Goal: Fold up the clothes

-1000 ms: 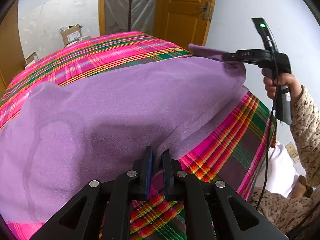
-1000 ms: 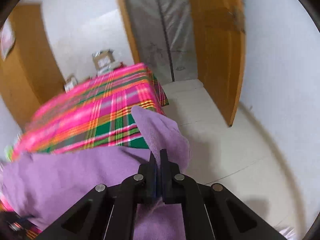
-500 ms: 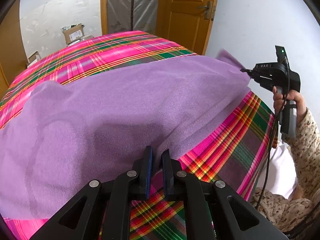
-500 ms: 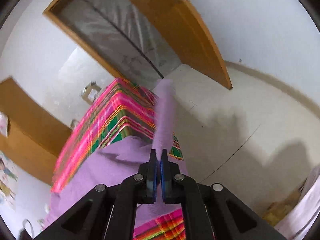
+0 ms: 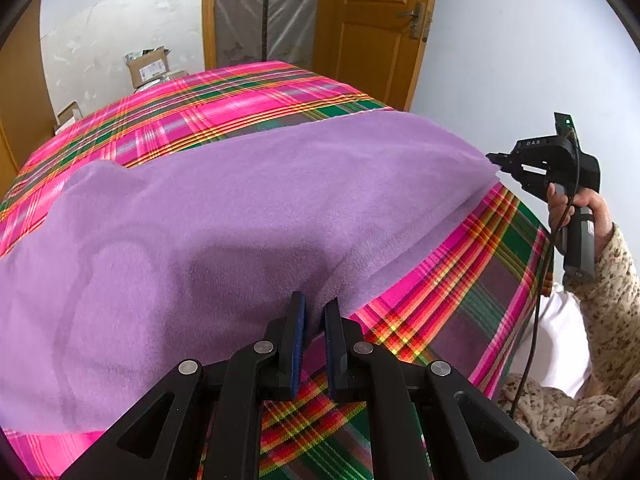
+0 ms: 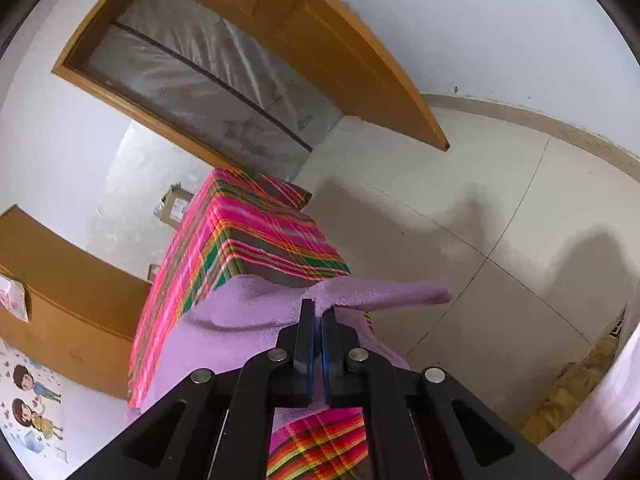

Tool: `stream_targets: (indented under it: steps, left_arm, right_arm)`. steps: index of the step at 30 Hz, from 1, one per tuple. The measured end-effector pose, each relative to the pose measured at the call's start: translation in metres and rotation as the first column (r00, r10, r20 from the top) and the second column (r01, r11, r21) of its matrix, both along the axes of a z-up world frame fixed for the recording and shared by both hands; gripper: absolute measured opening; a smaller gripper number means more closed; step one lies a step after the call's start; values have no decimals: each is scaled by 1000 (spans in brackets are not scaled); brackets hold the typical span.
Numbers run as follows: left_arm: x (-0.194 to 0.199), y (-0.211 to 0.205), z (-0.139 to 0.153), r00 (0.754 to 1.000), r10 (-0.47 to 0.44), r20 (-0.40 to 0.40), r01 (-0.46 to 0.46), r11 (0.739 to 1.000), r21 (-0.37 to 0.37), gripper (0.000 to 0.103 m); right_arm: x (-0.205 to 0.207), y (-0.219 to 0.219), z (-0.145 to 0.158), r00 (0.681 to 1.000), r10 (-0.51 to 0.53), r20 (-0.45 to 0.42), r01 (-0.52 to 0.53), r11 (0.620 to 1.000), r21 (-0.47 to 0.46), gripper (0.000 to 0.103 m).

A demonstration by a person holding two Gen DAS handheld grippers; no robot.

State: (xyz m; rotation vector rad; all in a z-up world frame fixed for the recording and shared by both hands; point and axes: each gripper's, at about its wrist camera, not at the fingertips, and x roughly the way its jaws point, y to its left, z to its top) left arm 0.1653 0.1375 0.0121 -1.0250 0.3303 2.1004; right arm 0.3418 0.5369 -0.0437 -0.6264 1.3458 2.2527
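1. Spread across the bed lies a purple fleece garment, soft and slightly fuzzy, mostly flat with shallow creases and a faint curved ridge pressed into its near left part.
2. Under the garment is a plaid bedcover, woven in hot pink, green, orange and yellow stripes, bare beyond the garment's far edge and along its near right edge.
3. At the garment's near edge, the left gripper pinches a raised fold of fleece between black jaws lined with blue ribbed pads, nearly together.
4. At the garment's right corner, the right gripper clamps the fleece with its jaws closed tight; a loose flap juts sideways past them, over the floor.
5. Behind that corner, a person's right hand grips the black handle, the speckled beige sleeve reaching toward the garment.
6. Right of the garment, the bed drops to a pale tiled floor, open and uncluttered up to the wooden door.
7. Beyond the garment's far edge, cardboard boxes sit against the white wall.
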Motion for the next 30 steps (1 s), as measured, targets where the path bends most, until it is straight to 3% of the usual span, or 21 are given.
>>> stream_targets:
  steps: [12,19,23,26,30]
  left_arm:
    - [4,-8,1,1000,-4,17,4,1000,25,7]
    - [4,-16,3,999,22,24,-23,999,40,7]
    - [3,-25,8,999,29,25,-30,998,59,14]
    - [5,-33,10,999,36,22,-37,997,67,16]
    - [2,-51,16,998,68,13,-69,994,89,19]
  right_arm:
    - [-10,-10,0,993,-4,121,-5,997,81,3]
    - [-10,-15,4,971,-69,229,52,995,82,10]
    - [-6,-31,17,956,-138,259,88,977,193,10]
    - [-15,-56,36,960,-142,243,58,945,322,10]
    - [-47,-104,58,975,12,222,-115,882,457,10]
